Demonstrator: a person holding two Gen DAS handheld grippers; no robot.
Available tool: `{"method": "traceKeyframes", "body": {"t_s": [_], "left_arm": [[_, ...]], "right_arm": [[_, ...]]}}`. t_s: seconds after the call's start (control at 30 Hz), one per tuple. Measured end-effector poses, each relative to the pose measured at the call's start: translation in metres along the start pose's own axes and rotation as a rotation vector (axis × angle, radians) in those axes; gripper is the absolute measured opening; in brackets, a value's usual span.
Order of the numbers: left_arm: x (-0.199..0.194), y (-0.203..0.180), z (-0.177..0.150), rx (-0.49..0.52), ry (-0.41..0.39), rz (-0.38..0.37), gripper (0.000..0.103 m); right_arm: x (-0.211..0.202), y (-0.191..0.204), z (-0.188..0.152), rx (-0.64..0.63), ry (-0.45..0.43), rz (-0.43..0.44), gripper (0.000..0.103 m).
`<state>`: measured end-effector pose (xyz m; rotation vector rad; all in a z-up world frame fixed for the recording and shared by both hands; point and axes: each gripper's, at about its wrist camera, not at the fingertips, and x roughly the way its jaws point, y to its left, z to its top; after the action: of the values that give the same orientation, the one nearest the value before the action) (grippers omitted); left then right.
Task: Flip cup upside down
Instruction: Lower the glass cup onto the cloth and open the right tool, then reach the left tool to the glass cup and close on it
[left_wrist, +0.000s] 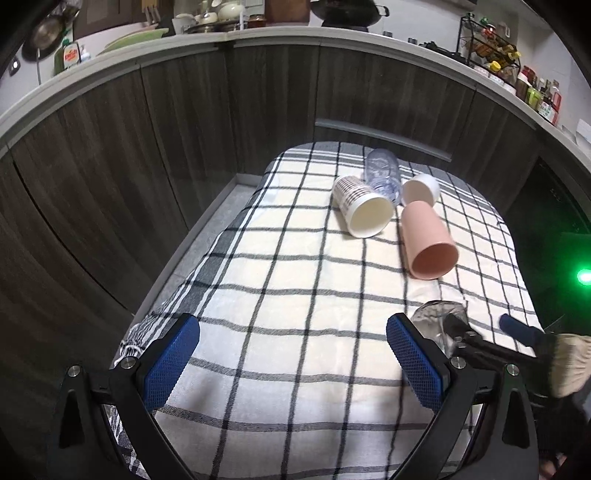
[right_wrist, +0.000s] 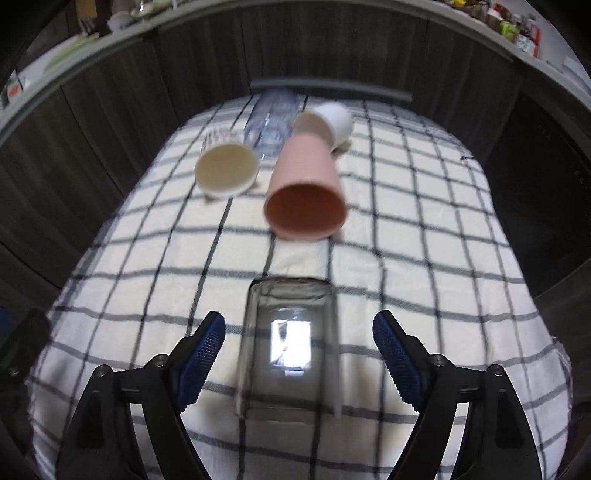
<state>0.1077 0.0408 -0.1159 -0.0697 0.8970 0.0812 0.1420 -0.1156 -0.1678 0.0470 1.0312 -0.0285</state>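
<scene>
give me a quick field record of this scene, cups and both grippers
surface: checked tablecloth
clear glass: between the open right gripper fingers, not gripped; orientation unclear
pink cup: on its side, mouth toward camera
striped paper cup: on its side, mouth toward camera
white cup: tipped over behind the pink cup
clear plastic cup: lying at the far end
left gripper: open, holding nothing, over bare cloth

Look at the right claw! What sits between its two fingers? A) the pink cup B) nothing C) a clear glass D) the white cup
C: the clear glass sits between the open right claw, untouched by either finger.
</scene>
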Motion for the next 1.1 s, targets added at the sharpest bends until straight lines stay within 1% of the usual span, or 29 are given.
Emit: {"method": "traceKeyframes", "body": {"t_s": [0.13,0.27,0.33,0.43,0.6,0.77,0.83,0.97,1.1], "left_arm": [[-0.002,-0.023,0.004,0.035,0.002,-0.023,0.103],[0.001,-0.057,0.007,0.084,0.017,-0.057,0.103],[0.005,-0.073,0.008,0.103,0.037,-0.067,0.103],[0.017,-0.094,0.010,0.125,0.098,-0.081,0.103],[0.043,-0.123,0.012,0.146,0.243,-0.108,0.103],[0.074,-0.147,0.015,0.151,0.421,-0.129,0.103],[0.088,-0.154,0.018,0.145,0.496,-0.123,0.103],[0.118,-0.166,0.019,0.149,0.641,-0.092,0.102],[0.143,-0.178,0.017,0.177,0.746,-0.067,0.102]], "right_arm": [[-0.021,-0.028,0.001,0.048,-0.042,-0.011,0.082],[-0.037,-0.060,0.001,0.097,-0.078,-0.037,0.082],[-0.043,-0.075,-0.001,0.116,-0.095,-0.054,0.082],[-0.048,-0.097,-0.003,0.150,-0.111,-0.069,0.082],[-0.045,-0.128,0.001,0.184,-0.103,-0.068,0.082],[-0.044,-0.146,0.015,0.175,-0.113,-0.067,0.082],[-0.040,-0.153,0.020,0.186,-0.114,-0.057,0.082],[-0.024,-0.169,0.032,0.223,-0.074,-0.019,0.082],[-0.011,-0.176,0.038,0.242,-0.049,0.009,0.082]]}}
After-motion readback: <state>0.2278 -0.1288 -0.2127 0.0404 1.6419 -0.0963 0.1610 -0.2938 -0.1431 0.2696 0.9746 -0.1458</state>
